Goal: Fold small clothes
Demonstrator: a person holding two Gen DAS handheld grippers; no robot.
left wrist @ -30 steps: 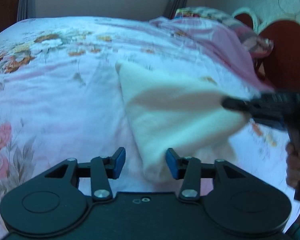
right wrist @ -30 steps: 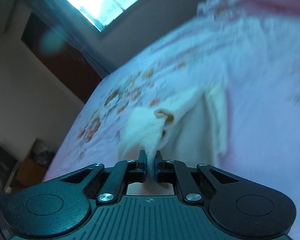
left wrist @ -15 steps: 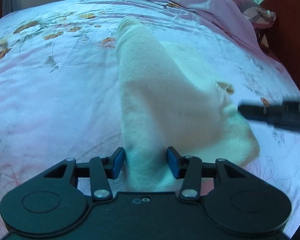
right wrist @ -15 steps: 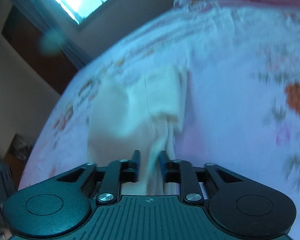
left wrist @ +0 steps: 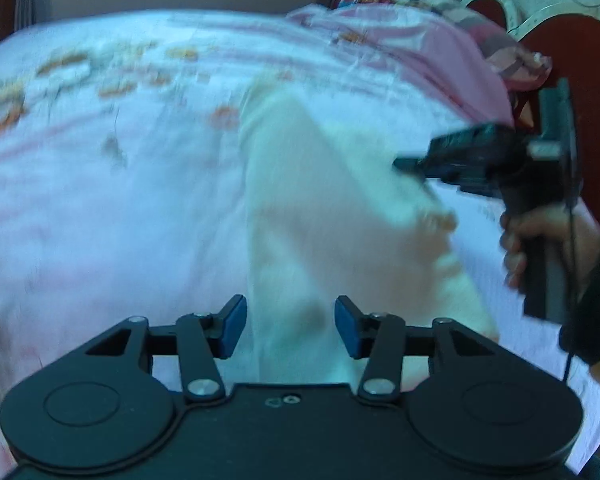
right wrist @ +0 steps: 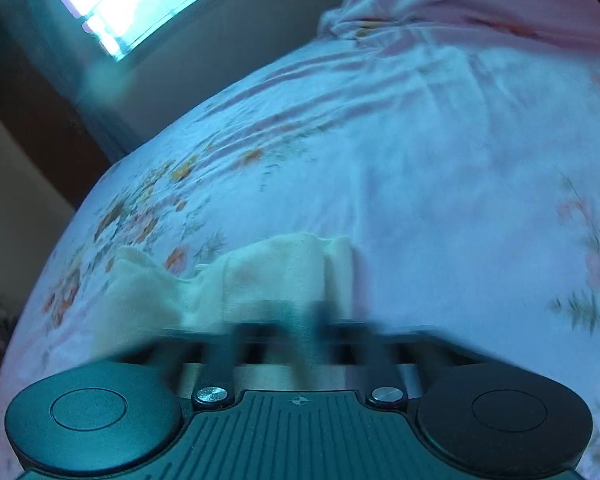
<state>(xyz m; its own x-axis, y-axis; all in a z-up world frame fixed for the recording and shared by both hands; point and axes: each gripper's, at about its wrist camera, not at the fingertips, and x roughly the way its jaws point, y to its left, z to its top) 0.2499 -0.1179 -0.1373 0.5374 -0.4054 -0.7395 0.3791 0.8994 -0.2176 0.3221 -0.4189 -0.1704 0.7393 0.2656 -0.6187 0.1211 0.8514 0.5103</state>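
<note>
Showing only from the left wrist: right claw [left wrist: 400,164] pressed together, left claw [left wrist: 290,326] spread astride cream garment [left wrist: 320,220].

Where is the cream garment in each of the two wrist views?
Left wrist view: the cream garment fills the centre and runs down between the left gripper's blue pads.
Right wrist view: the garment lies low and left of centre, just above the blurred right gripper.
Shared landmark: the floral bedsheet.

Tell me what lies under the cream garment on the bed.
The cream garment lies on the floral bedsheet, which shows all around it. Whatever is directly beneath the cloth, including any folded layers, is covered and cannot be seen.
</note>
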